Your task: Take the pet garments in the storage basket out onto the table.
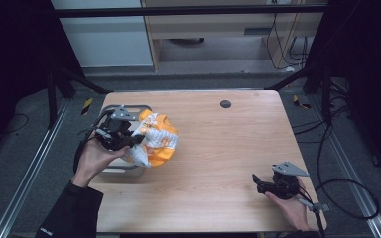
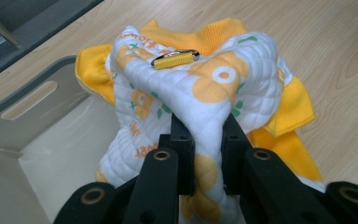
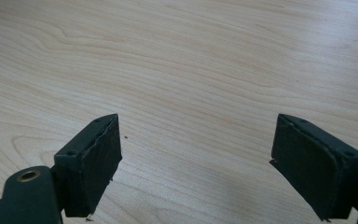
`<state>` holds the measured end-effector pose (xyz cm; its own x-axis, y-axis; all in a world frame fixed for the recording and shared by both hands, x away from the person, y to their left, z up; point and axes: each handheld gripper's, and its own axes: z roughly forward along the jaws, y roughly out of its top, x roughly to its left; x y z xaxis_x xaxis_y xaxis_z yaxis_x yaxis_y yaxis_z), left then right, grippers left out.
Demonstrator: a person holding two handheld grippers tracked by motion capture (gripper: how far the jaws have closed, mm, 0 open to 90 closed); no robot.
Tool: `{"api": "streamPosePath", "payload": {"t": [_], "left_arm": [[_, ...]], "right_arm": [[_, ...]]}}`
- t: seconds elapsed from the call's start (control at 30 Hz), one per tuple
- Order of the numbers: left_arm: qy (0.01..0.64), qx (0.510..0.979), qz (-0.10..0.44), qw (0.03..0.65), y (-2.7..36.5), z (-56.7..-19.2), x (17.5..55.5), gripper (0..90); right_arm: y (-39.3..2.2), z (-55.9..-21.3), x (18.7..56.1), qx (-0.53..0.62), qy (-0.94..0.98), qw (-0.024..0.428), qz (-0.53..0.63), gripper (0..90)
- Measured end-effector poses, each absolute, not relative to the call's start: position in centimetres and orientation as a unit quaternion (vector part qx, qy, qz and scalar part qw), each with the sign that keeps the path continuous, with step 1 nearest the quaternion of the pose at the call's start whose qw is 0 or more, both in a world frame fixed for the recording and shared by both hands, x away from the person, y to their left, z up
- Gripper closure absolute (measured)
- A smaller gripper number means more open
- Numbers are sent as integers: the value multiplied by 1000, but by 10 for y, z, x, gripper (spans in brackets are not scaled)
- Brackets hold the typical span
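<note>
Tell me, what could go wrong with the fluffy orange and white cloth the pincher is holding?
The left gripper pinches only one fold of the cloth, so it might slip out. The cloth hangs partly over the grey bin and partly over the table, so it could land outside the bin. The right gripper stands open, away from it, and can't help catch.

Left gripper (image 1: 129,138) at table's left edge, jaws clamped tight on fabric, left hand (image 1: 95,157) wrapped around body, dark sleeve at near-left. Right gripper (image 1: 258,181) near-right, low, jaws spread wide, pointing left.
</note>
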<state>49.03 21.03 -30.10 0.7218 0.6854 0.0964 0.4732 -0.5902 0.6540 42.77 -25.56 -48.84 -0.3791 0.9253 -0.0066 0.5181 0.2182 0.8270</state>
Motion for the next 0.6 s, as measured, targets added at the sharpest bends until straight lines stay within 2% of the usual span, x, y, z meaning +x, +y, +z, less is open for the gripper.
{"api": "streamPosePath", "payload": {"t": [0.6], "left_arm": [[309, 884, 153, 316, 184, -314, 490, 799]], "right_arm": [[-257, -488, 428, 493, 732, 268, 386, 156]]}}
